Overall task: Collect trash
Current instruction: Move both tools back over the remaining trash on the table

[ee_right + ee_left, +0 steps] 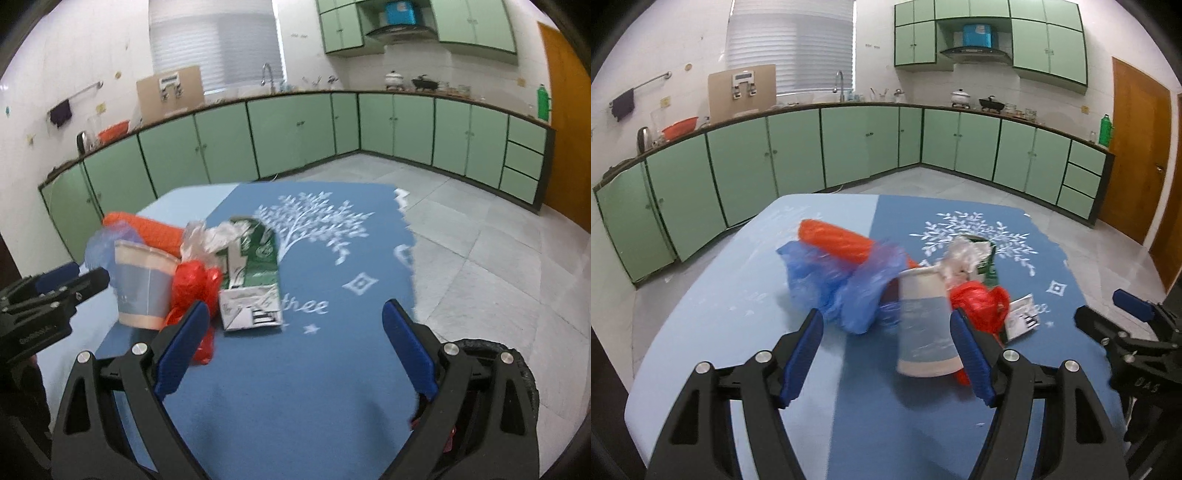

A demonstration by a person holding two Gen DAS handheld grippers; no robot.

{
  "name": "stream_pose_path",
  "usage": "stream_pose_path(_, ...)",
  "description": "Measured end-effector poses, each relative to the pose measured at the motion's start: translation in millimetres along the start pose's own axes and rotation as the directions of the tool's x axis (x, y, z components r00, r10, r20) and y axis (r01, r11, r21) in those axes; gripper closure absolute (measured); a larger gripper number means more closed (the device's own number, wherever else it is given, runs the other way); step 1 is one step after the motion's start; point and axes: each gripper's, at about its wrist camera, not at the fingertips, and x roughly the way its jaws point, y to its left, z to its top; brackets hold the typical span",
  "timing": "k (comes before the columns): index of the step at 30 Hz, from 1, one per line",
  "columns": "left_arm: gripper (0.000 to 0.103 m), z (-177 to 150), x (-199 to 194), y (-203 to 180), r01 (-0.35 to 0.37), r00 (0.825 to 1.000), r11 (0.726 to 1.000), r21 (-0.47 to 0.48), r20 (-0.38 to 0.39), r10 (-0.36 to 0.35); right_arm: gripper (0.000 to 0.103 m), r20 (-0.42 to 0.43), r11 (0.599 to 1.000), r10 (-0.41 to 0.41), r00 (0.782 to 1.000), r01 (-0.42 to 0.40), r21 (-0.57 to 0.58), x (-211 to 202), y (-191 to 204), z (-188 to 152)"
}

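Paper cup (925, 325) stands upright just ahead of left gripper (886, 350) — nearer arm, jaws wide, nothing held; right gripper (291, 339) also open, empty — carton (253, 273) lies lengthwise ahead-left.

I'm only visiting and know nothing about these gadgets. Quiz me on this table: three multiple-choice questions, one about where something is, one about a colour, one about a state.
1. Where does the green-and-white carton lie?
A. on the floor
B. on the blue tablecloth, right of the paper cup
C. on the kitchen counter

2. What colour is the crumpled bag between cup and carton?
A. red
B. yellow
C. black

3. How do the right gripper jaws stand?
A. clamped on the carton
B. clamped on the cup
C. apart, holding nothing

Answers:
1 B: the carton rests flat on the cloth beside the cup.
2 A: red plastic shows between them.
3 C: only bare cloth lies between the pads.
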Motion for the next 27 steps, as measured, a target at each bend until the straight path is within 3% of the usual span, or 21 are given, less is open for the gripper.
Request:
stream_pose_path(13,0.033,-10.4,11.3,11.7,0.009,1.0,1.0,-0.012,-0.029,-0.01,0.012,-0.121,0.999,-0.013,0.993,0.006,-0.052,39.8,25.5,-2.4)
stream_pose_path(18,0.033,-12.0,15.0,14.4,0.015,0.999,1.0,-0.022,-0.039,-0.016,0.018,-0.171,0.998,-0.01,0.985,-0.001,-0.065,52.7,31.9,-2.9)
stream_pose_path(27,0.033,-10.4,20.4,17.6,0.018,0.999,0.999,-0.031,-0.05,-0.02,0.018,-0.22,1.0,-0.006,0.976,0.001,-0.02,72.2,27.3,5.6)
